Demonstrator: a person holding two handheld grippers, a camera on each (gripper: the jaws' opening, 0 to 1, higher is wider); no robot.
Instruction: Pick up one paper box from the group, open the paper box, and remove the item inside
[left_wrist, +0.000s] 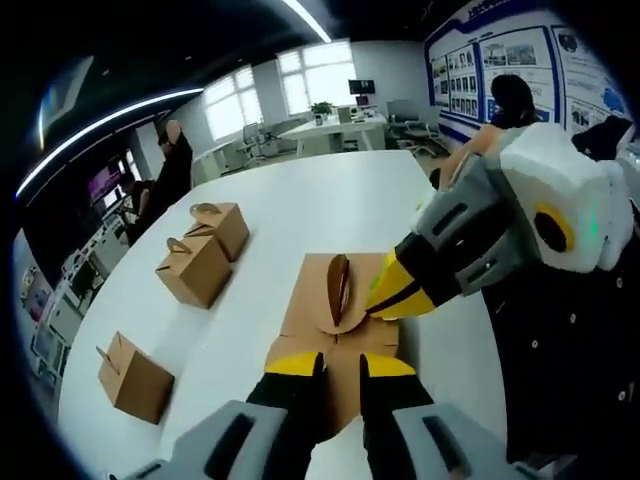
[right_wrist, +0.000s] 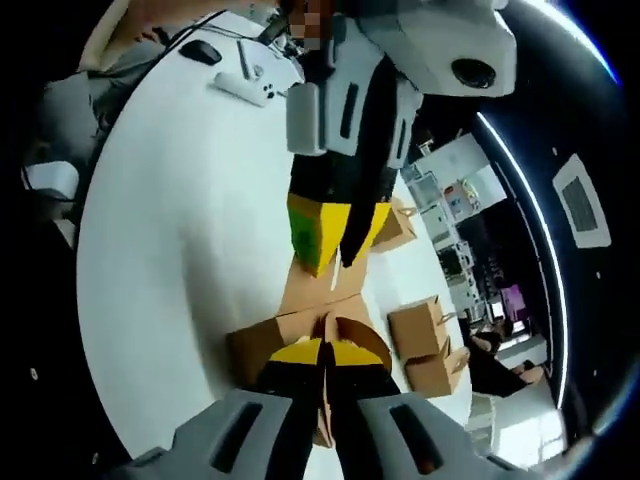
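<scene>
A brown paper box (left_wrist: 338, 300) lies flat on the white table (left_wrist: 330, 190), its arched handle flaps up. My left gripper (left_wrist: 340, 368) is shut on the box's near edge, with cardboard between the yellow tips. My right gripper (left_wrist: 385, 300) comes in from the right and pinches the box's top flap beside the handle. In the right gripper view, my right gripper (right_wrist: 323, 353) is shut on a curved flap of the same box (right_wrist: 262, 342), and my left gripper (right_wrist: 335, 235) holds its far end.
Three more brown boxes (left_wrist: 193, 268) (left_wrist: 225, 225) (left_wrist: 132, 378) stand to the left, also seen as boxes (right_wrist: 420, 325). A white device (right_wrist: 245, 85) and a black mouse (right_wrist: 200, 50) lie at the table's far end. People sit beyond the table (left_wrist: 175, 150).
</scene>
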